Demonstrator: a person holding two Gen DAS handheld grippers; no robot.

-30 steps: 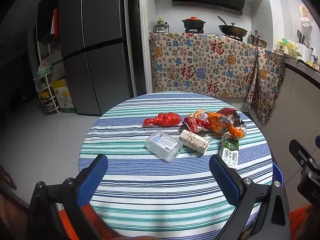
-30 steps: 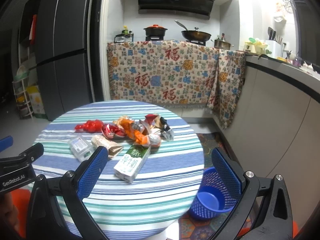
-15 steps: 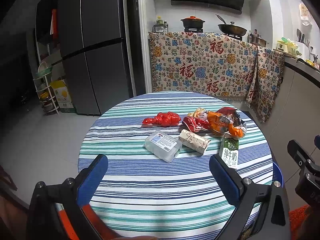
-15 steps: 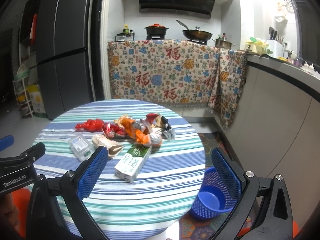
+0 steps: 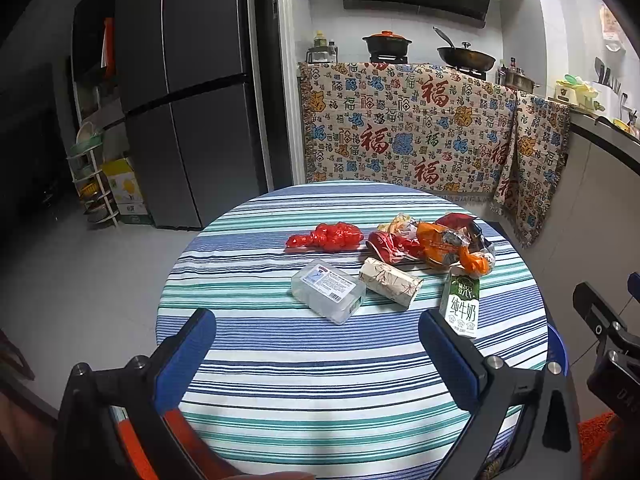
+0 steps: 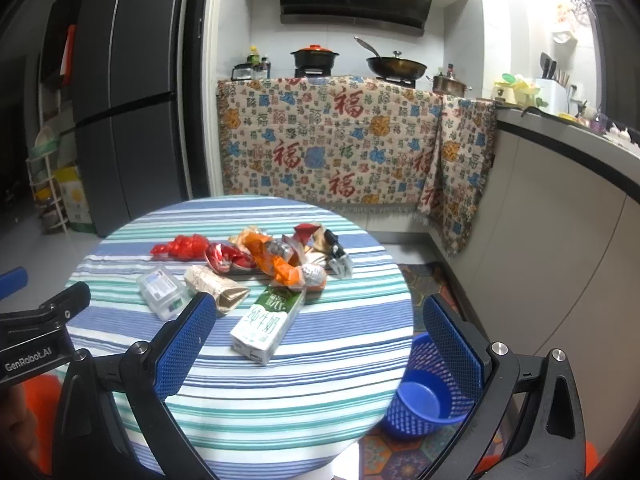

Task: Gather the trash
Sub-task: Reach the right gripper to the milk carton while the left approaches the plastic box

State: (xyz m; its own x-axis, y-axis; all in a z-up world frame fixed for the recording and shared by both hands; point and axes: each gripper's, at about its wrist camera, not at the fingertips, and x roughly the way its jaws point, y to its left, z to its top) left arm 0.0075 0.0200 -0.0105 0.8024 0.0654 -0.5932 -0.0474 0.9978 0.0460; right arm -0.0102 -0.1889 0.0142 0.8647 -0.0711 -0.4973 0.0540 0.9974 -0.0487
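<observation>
Approach stage, nothing grasped: left gripper (image 5: pixel 316 344) and right gripper (image 6: pixel 320 332) both with jaws wide apart. Trash mid-frame on striped table (image 6: pixel 280 392); milk carton (image 6: pixel 268 322) nearest. Next, probably: clamp carton, carry to blue basket (image 6: pixel 424 400), lower right.

Left gripper (image 5: pixel 316 354): black arms, blue textured pads (image 5: pixel 184 356), silver screws, orange part beneath. Right gripper (image 6: pixel 320 336): matching black frame, blue dimpled pads (image 6: pixel 186 340). White "GenRobot.AI" lettering marks the left unit's black body.

Mid-frame on the round striped-cloth table (image 6: pixel 280 392), the green-white milk carton (image 6: pixel 269 322) lies below crumpled wrappers (image 6: pixel 280 258); the blue mesh plastic bin (image 6: pixel 424 394) stands lower right.
</observation>
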